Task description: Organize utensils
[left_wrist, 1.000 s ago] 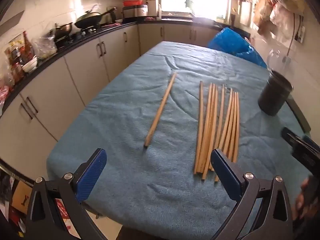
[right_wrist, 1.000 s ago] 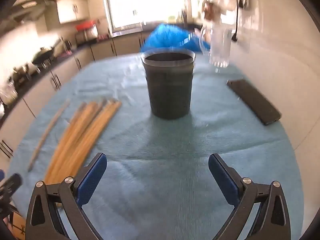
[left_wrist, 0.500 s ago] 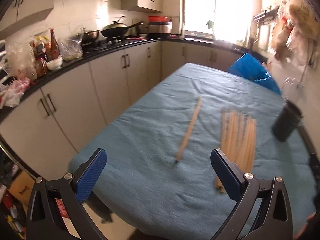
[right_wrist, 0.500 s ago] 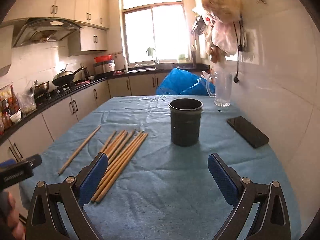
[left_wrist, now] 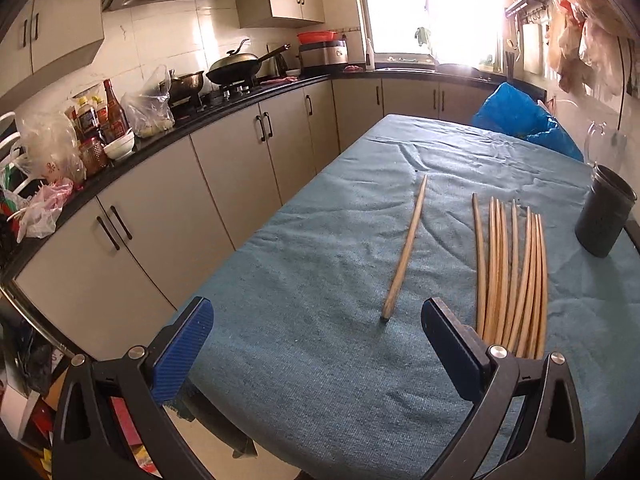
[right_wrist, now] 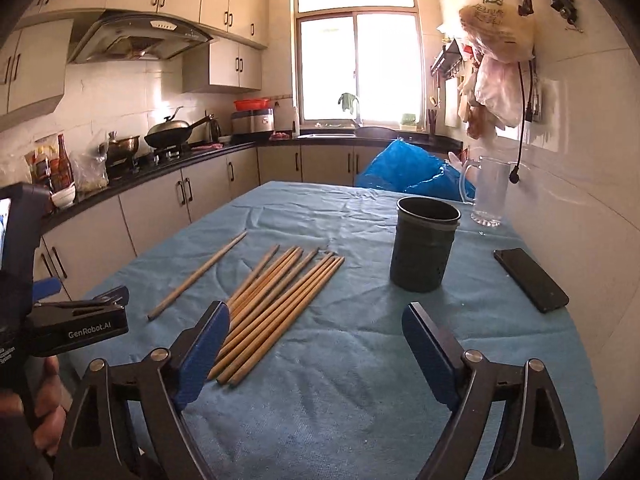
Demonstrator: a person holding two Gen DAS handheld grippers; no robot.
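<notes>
Over the table: R gripper (right_wrist: 316,344) closing slightly, wide, empty.

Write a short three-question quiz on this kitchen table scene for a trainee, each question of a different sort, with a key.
1. True or false: the dark holder already has chopsticks standing in it.
2. Multiple choice: the single chopstick lies (A) inside the holder, (B) apart from the chopstick bundle, on the side away from the holder, (C) on the phone.
3. Fill in: neither the left gripper nor the right gripper holds anything; both stand ____.

Key
1. False: what shows of its inside, seen from the right wrist, looks empty, and all chopsticks lie on the blue cloth.
2. B
3. open
</notes>
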